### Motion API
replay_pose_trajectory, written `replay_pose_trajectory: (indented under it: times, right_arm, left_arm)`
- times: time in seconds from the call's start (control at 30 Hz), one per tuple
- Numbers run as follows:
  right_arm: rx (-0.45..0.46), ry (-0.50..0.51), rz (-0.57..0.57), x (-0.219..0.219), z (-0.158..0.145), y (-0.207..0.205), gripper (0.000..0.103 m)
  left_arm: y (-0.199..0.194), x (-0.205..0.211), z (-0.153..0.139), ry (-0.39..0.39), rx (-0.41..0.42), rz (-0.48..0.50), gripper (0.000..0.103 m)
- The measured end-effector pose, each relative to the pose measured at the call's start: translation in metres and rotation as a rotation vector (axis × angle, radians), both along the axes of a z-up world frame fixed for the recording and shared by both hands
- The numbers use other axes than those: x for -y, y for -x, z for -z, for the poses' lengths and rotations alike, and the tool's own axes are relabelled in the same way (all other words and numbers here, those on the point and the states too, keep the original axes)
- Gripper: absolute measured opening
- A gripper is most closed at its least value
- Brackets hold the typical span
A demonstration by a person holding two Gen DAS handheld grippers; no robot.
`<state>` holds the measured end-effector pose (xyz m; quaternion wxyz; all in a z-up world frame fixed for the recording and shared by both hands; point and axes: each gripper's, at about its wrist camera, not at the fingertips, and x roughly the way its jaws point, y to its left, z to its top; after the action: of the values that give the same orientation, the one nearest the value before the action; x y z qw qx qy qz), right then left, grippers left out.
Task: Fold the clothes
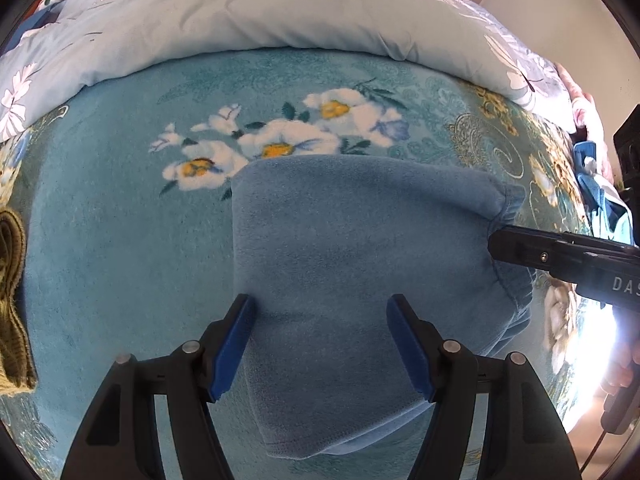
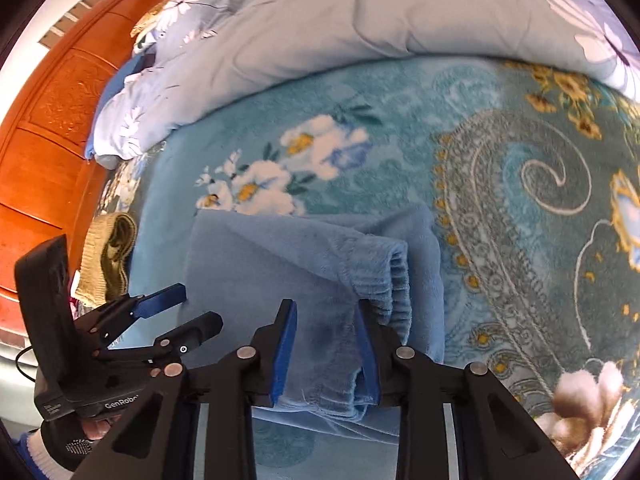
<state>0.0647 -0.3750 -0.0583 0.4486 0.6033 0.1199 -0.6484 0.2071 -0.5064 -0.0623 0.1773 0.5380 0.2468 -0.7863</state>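
Garment: your folded light-blue fleece trousers (image 1: 360, 256) lie flat on the teal plush blanket with white and yellow flowers (image 1: 120, 220), near the middle of the bed, with the elastic ribbed waistband (image 2: 394, 288) bunched at the end on your right.
Left gripper: your left gripper (image 1: 322, 344) hangs over the near part of the folded fleece with its blue-padded fingers (image 1: 232, 352) spread wide; nothing is between them, and whether the tips touch the cloth cannot be told.
Right gripper: your right gripper (image 2: 326, 350) is at the waistband end, jaws partly apart with blue fleece lying between the pads (image 2: 286, 348); whether they are pinching the cloth or only straddling it cannot be told from either view.
Spacing: the two grippers are near each other over the same garment, yours on the right reaching in from the side in the left wrist view (image 1: 520, 246).
Bedding: a pale blue quilt with white flower print (image 1: 280, 12) is heaped along the far edge of the blanket.
Other cloth: an olive-green knitted item (image 1: 10, 300) lies at the blanket's left edge, well apart from the trousers.
Surroundings: an orange carved wooden panel (image 2: 52, 128) stands beyond the bed on the left.
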Motion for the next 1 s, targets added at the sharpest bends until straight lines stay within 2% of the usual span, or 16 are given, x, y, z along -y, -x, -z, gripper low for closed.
replay_pose_trajectory:
  times: [0.33, 0.4, 0.43, 0.47, 0.57, 0.63, 0.67, 0.73, 0.8, 1.0]
  right_arm:
    - [-0.040, 0.076, 0.006, -0.012, -0.041, -0.008, 0.034]
    - [-0.048, 0.061, 0.026, -0.017, -0.042, -0.008, 0.040]
    - [-0.048, 0.054, 0.039, -0.020, -0.042, -0.007, 0.050]
    - [-0.044, 0.052, 0.053, -0.023, -0.041, -0.007, 0.057]
    - [-0.027, 0.049, 0.097, -0.033, -0.036, -0.004, 0.063]
    - [-0.034, 0.044, 0.119, -0.039, -0.032, -0.002, 0.069]
    - [-0.031, 0.042, 0.128, -0.041, -0.029, 0.000, 0.075]
    - [-0.012, 0.039, 0.143, -0.043, -0.020, 0.003, 0.080]
    - [0.012, 0.040, 0.153, -0.044, -0.011, 0.007, 0.081]
    - [0.062, 0.025, 0.136, -0.040, 0.015, 0.017, 0.084]
  left_arm:
    - [-0.016, 0.008, -0.018, -0.036, -0.031, -0.018, 0.070]
    - [-0.021, 0.013, -0.017, -0.060, -0.026, -0.033, 0.071]
    - [-0.023, 0.016, -0.016, -0.072, -0.021, -0.041, 0.071]
    - [-0.025, 0.017, -0.015, -0.075, -0.021, -0.047, 0.071]
    - [-0.028, 0.021, -0.012, -0.110, -0.023, -0.048, 0.074]
    - [-0.030, 0.023, -0.010, -0.117, -0.034, -0.055, 0.082]
    - [-0.030, 0.025, -0.007, -0.123, -0.039, -0.057, 0.083]
    - [-0.029, 0.028, -0.001, -0.137, -0.031, -0.069, 0.083]
    - [-0.027, 0.032, 0.008, -0.157, -0.011, -0.091, 0.083]
    - [-0.025, 0.039, 0.019, -0.243, -0.040, -0.141, 0.084]
